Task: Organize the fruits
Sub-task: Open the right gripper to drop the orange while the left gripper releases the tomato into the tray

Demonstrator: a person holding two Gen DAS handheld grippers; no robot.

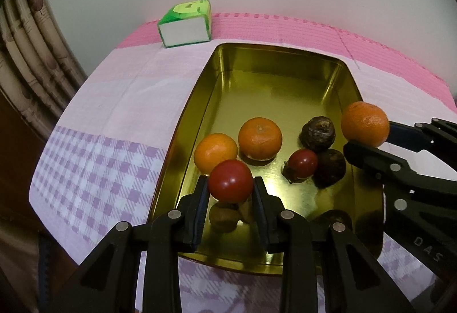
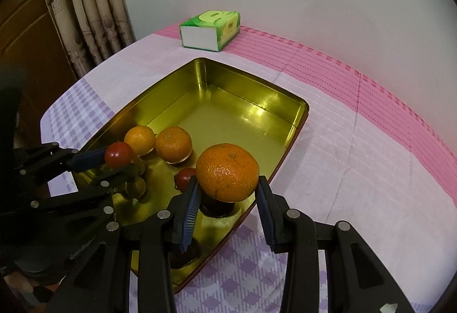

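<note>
A gold tin tray [image 1: 200, 101] [image 2: 171, 90] lies on the table. My left gripper [image 1: 230, 187] is shut on a red tomato [image 1: 230, 181] [image 2: 118, 154] above the tray's near left part. My right gripper [image 2: 228, 184] is shut on an orange [image 2: 227, 171] [image 1: 365, 124] above the tray's right rim. In the tray lie two oranges [image 1: 260, 137] [image 1: 215, 152], a second tomato [image 1: 302, 163] [image 2: 185, 177], dark brown fruits [image 1: 317, 133] and small tan fruits [image 1: 224, 217] under my left fingers.
A green and white tissue box [image 1: 187, 24] [image 2: 210, 30] stands at the table's far side on a pink mat [image 1: 371, 53]. A checked cloth [image 1: 94, 158] covers the table. A curtain [image 2: 85, 7] hangs at the left, past the table edge.
</note>
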